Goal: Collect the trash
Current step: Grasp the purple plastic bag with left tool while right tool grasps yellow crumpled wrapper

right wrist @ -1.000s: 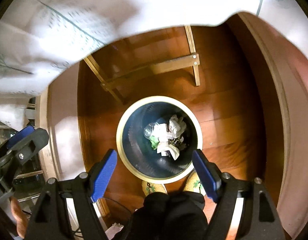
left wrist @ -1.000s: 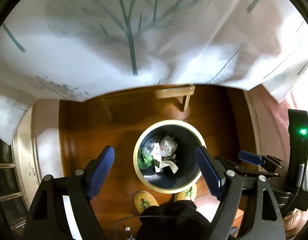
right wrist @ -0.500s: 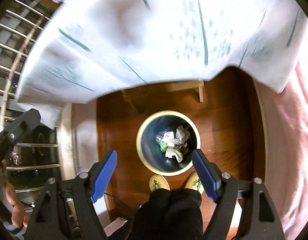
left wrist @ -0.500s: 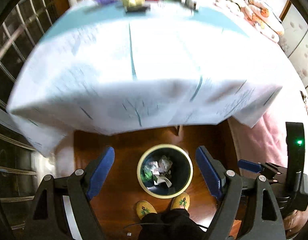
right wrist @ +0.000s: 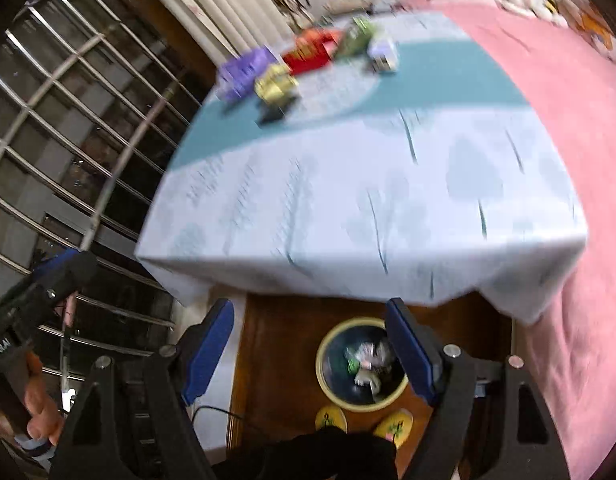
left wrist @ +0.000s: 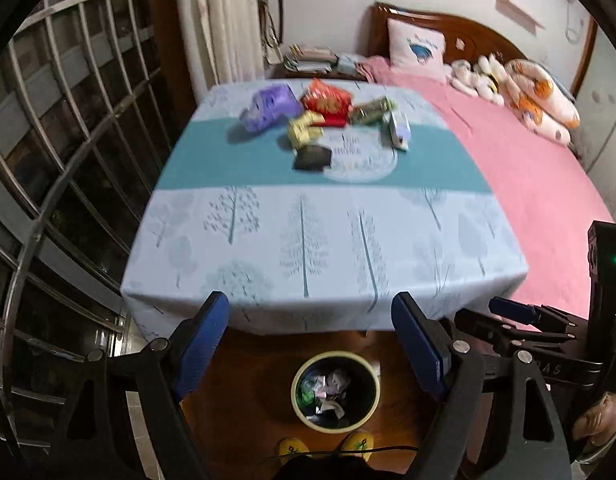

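Observation:
A round trash bin (left wrist: 368,414) with a cream rim stands on the wooden floor below the table's near edge, holding crumpled wrappers (left wrist: 328,390); it also shows in the right wrist view (right wrist: 328,376). Trash lies at the table's far end: a purple bag (left wrist: 268,106), a red packet (left wrist: 328,102), a yellow wrapper (left wrist: 304,130), a black packet (left wrist: 313,158), a green packet (left wrist: 372,110) and a white carton (left wrist: 398,130). My left gripper (left wrist: 310,350) is open and empty, high above the bin. My right gripper (right wrist: 308,350) is open and empty beside it.
The table wears a pale blue tree-print cloth (left wrist: 308,232) with a teal band. A pink bed (left wrist: 548,184) lies to the right, with soft toys at its head. A barred window (left wrist: 48,160) is on the left. My slippers (left wrist: 292,448) are beside the bin.
Both grippers have risen and tilted up from over the bin. The tabletop and its trash have come into view. Both grippers stay open.

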`<state>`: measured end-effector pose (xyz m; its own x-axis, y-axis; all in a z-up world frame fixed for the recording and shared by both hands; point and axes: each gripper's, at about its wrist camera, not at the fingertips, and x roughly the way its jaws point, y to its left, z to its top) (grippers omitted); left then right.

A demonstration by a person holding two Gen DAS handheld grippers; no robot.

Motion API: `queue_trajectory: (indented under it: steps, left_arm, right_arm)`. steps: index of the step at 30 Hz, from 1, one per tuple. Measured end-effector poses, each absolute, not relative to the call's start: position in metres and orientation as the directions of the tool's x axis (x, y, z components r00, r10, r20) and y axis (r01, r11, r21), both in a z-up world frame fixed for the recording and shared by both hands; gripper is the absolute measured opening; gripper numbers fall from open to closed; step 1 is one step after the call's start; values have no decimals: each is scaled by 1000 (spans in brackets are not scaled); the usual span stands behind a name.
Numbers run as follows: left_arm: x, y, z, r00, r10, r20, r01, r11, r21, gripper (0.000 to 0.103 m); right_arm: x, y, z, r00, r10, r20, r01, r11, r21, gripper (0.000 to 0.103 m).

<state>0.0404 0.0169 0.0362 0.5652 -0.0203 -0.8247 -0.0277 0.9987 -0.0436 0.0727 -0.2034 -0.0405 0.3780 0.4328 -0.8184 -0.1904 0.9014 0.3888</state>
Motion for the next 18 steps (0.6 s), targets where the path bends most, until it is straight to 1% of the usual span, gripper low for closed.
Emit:
queue_trajectory:
  steps: [4, 10, 15, 18]
  left_arm:
    - [48, 24, 59, 594, -4, -804, -54, 998, -45, 82]
    - [81, 41, 80, 613, -11, -790, -45, 998, -49, 82]
    - [135, 63, 86, 646, 14, -763, -16, 1000, 5, 82]
    - [180, 79, 82, 650, -7, -760, 41, 999, 26, 82]
  right_arm:
    - [93, -195, -16, 418, 440, -795, -230, 898, 376, 78]
    - [129, -171, 8, 446, 437, -781, -255, 899, 357, 78]
    - [172, -145, 13, 455, 423, -784, -244, 906, 347, 78]
    - [205, -128, 10, 456, 412, -789, -210, 911, 354, 78]
